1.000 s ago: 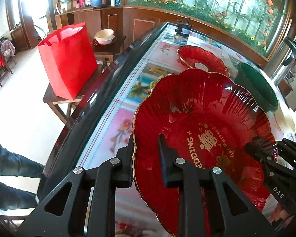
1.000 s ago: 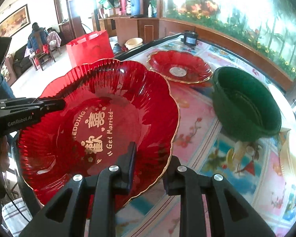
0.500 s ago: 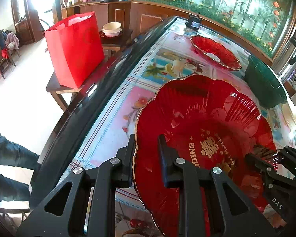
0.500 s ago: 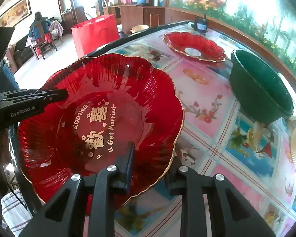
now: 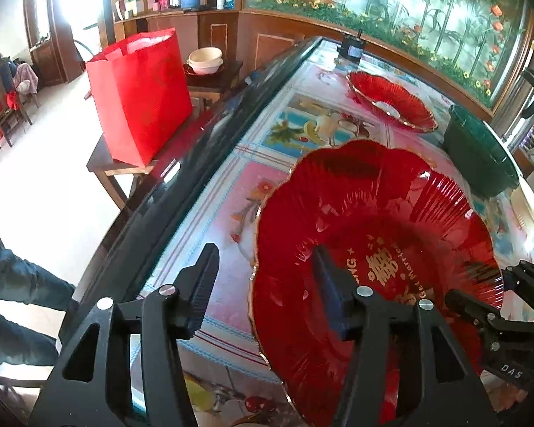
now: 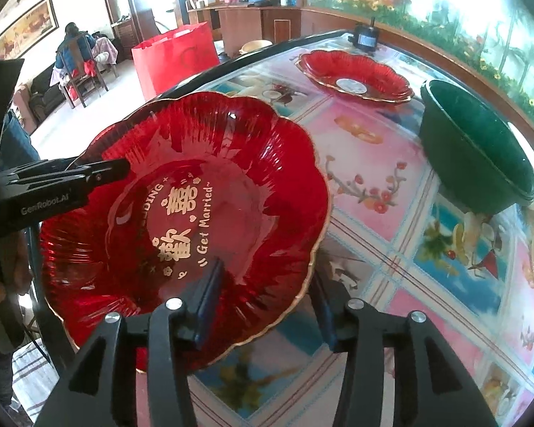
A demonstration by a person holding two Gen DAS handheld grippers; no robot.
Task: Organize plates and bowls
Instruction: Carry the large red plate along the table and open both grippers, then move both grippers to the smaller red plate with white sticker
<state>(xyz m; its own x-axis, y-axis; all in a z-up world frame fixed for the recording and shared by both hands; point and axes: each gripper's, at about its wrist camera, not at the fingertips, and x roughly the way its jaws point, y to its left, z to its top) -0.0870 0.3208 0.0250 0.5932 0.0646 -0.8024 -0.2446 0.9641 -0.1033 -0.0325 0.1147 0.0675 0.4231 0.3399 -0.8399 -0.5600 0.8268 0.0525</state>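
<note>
A large red scalloped plate (image 5: pixel 373 235) with gold lettering lies on the picture-covered table; it also shows in the right wrist view (image 6: pixel 181 192). My left gripper (image 5: pixel 267 288) is open, its fingers straddling the plate's near-left rim. My right gripper (image 6: pixel 267 306) is open, its fingers straddling the plate's near-right rim. A second red plate (image 6: pixel 352 76) lies at the far end; it also shows in the left wrist view (image 5: pixel 388 99). A dark green bowl (image 6: pixel 477 149) stands on the right.
The table's black edge (image 5: pixel 181 181) runs along the left. Beside it a red bag (image 5: pixel 139 96) and stacked cream bowls (image 5: pixel 204 60) sit on a low wooden stand. A small black device (image 6: pixel 365 37) is at the table's far end. A person's legs (image 5: pixel 7 284) are at left.
Both grippers have opened and let go of the large red plate, which has come down to rest on the table nearer to me.
</note>
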